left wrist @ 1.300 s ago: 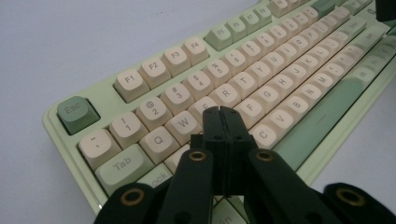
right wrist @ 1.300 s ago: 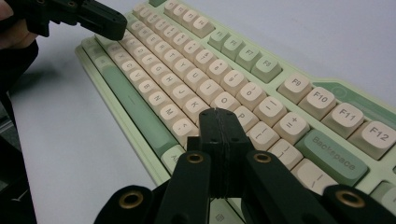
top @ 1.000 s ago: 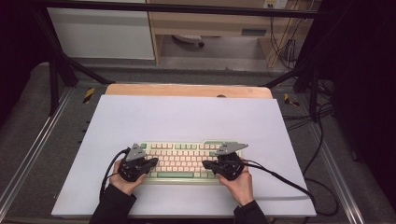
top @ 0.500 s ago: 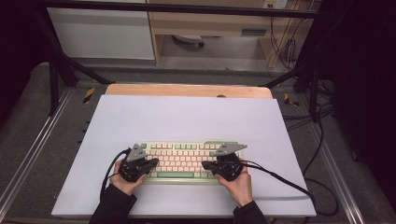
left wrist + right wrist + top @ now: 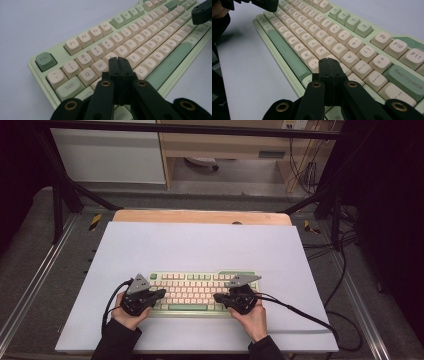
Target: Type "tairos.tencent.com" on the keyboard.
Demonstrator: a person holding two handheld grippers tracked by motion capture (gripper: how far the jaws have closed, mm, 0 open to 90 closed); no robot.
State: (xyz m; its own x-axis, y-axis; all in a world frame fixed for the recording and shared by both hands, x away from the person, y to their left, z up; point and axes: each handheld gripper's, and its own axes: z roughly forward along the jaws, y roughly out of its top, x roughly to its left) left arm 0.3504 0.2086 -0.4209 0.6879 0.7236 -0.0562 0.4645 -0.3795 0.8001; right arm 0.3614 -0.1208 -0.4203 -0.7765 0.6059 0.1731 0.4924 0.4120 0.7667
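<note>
Left claw (image 5: pixel 118 59) nudged slightly over keyboard (image 5: pixel 200 290); cables (image 5: pixel 300 312) trail.

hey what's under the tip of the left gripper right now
The left gripper, jaws shut, hangs over the keyboard just below the W and E keys. The key directly beneath its tip is covered, and contact can't be judged.

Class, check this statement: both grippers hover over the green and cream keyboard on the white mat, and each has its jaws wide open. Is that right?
Not quite. The jaws are shut, not wide open: in the left gripper view the left gripper has its jaws pressed together, and the right gripper view shows the same for the right gripper. Both do sit over the keyboard on the white mat.
</note>
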